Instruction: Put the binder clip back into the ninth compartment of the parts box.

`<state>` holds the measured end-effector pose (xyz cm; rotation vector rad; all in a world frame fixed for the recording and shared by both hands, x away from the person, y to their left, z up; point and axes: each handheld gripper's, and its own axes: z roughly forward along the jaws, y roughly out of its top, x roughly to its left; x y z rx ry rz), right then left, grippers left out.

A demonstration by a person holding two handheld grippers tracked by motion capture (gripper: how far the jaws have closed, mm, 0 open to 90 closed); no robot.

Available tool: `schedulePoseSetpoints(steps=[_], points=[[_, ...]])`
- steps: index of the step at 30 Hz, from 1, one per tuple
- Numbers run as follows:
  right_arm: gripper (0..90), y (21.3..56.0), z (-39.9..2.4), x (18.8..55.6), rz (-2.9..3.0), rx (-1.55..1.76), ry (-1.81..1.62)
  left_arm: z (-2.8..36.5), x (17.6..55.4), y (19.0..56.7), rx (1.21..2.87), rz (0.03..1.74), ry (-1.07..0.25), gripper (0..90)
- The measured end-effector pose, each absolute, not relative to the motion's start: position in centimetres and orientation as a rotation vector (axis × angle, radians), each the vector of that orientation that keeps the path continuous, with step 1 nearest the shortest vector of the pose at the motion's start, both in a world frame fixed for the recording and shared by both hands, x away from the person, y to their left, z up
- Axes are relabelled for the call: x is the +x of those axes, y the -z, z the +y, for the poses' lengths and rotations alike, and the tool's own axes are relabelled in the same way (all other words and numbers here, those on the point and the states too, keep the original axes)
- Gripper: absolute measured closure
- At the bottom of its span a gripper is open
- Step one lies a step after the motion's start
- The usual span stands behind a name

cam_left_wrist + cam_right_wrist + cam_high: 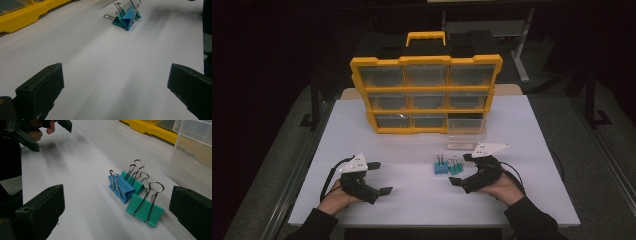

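Three binder clips stand together on the white table (412,200): a blue one (122,188) between two teal ones (144,209) (134,182), their wire handles up. From above the blue clip (440,167) and teal clip (455,167) sit just left of my right gripper (460,170), which is open with the clips a short way ahead of its jaws (116,205). My left gripper (381,177) rests open at the front left, nothing between its jaws (115,82); the clips (127,17) lie far ahead of it.
A yellow organizer (426,95) of clear drawers stands at the back of the table. Its bottom right slot is vacant, and a clear drawer (467,134) sits on the table before it, close behind the clips (192,155). A person's hands hold both grippers.
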<state>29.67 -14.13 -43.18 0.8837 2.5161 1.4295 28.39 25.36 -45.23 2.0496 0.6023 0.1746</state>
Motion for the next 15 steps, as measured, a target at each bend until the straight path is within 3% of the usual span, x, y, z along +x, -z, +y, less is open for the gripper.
schedulePoseSetpoints(steps=[15], points=[[0.9,43.13,-13.46,30.42,2.517,0.868,-1.444,25.35,28.36,45.22,2.051,0.597,-0.173,0.4]])
